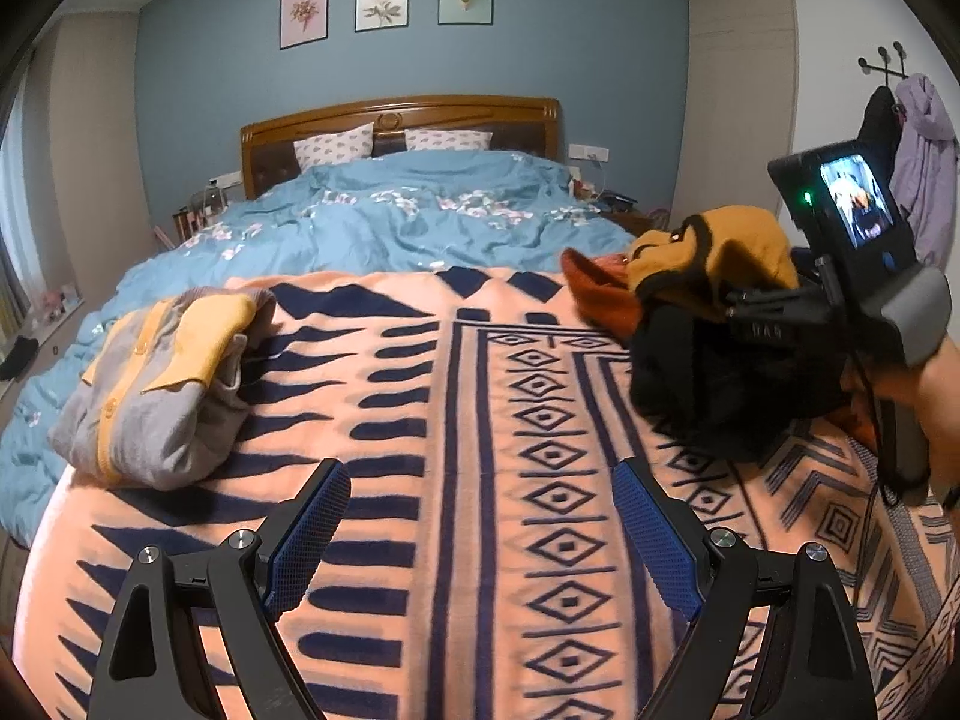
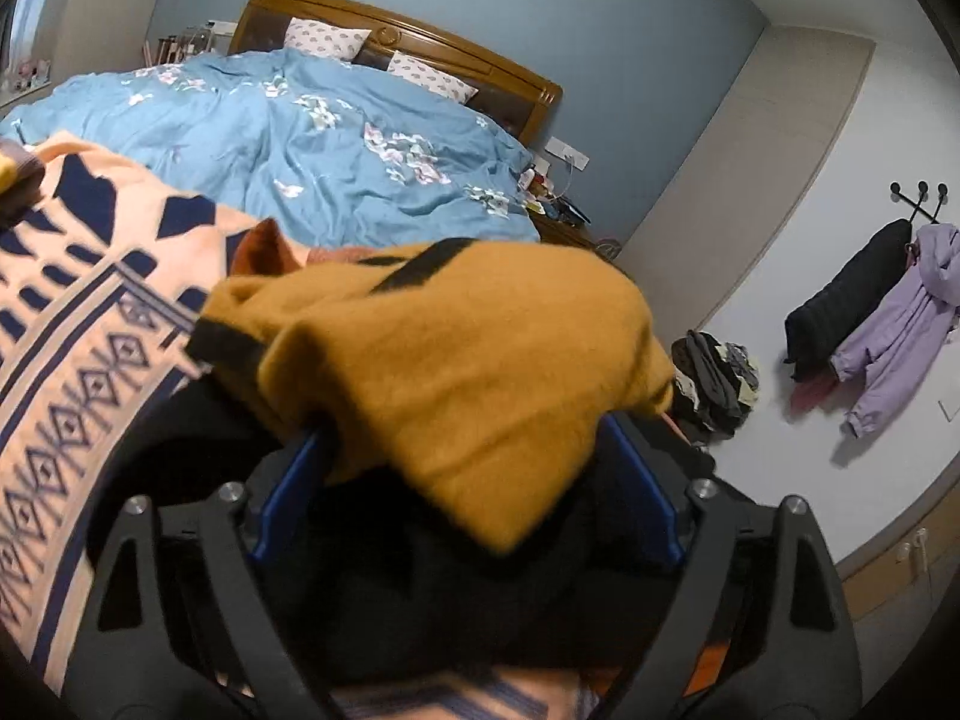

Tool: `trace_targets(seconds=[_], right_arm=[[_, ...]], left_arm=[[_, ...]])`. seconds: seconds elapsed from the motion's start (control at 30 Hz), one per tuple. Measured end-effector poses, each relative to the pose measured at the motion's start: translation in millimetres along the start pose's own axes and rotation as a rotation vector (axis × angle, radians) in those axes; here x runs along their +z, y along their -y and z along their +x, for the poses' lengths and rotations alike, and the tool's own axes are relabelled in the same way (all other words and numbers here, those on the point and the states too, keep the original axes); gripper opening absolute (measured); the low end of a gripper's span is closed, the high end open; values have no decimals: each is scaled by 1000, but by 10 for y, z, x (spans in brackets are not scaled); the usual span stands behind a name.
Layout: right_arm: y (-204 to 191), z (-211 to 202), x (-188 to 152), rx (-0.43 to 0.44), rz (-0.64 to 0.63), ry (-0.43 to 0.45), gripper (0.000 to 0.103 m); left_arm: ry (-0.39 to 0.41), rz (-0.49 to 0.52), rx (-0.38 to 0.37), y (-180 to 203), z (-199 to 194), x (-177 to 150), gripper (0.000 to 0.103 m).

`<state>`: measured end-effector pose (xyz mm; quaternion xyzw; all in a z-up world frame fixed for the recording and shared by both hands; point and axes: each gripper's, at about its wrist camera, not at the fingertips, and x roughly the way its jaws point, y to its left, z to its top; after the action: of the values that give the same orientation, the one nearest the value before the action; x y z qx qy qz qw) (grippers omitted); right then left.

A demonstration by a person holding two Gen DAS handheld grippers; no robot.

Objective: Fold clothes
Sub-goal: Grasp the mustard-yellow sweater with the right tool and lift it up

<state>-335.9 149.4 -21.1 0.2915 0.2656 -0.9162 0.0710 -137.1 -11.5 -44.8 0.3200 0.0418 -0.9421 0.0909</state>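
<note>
No readable text, labels, brands or nos. in either view. Faint pale marks on the black bar of the right gripper (image 1: pixel 774 312), seen from left wrist cam, too blurred to read. Its small screen (image 1: pixel 858 201) shows a pic only, no legible chars.

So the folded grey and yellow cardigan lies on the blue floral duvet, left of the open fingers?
Not quite: the folded grey and yellow cardigan lies on the orange and navy patterned blanket, as the left wrist view shows. It is left of the open fingers.
</note>
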Motion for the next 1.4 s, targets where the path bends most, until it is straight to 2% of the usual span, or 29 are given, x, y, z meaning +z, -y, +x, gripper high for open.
trace_targets(seconds=[0.03,0.07,0.13,0.27,0.4,0.43,0.57,0.63,0.73,0.87,1.13,1.27,1.4], right_arm=[[-11,41,27,6,-14,-4,70],[-26,85,58,12,-32,-15,50],[-5,114,116,29,-28,-24,24],[317,-100,245,98,133,37,16],[760,-544,426,157,271,140,10],[842,-655,474,173,291,166,4],[1167,-1116,648,241,358,243,4],[1217,-1240,667,240,351,255,4],[1277,-1369,614,288,382,267,4],[1348,-1780,631,314,381,365,4],[1511,-2896,887,358,329,558,4],[1527,-3340,867,400,303,600,4],[1490,-3806,757,432,288,663,4]], left_arm=[[-2,3,5,-18,24,-8,91],[-5,6,6,-34,47,-14,91],[-9,7,3,-57,77,-20,91],[12,29,3,-69,102,5,91],[36,49,-1,-49,74,67,91],[43,54,-2,-41,64,88,91],[64,53,-24,-19,7,181,91],[75,53,-27,-5,-26,208,91],[77,66,-37,26,-57,222,91],[93,80,-54,96,-120,261,91],[173,115,-191,338,-431,326,91],[218,134,-262,427,-623,303,91],[230,132,-318,498,-772,256,91]])
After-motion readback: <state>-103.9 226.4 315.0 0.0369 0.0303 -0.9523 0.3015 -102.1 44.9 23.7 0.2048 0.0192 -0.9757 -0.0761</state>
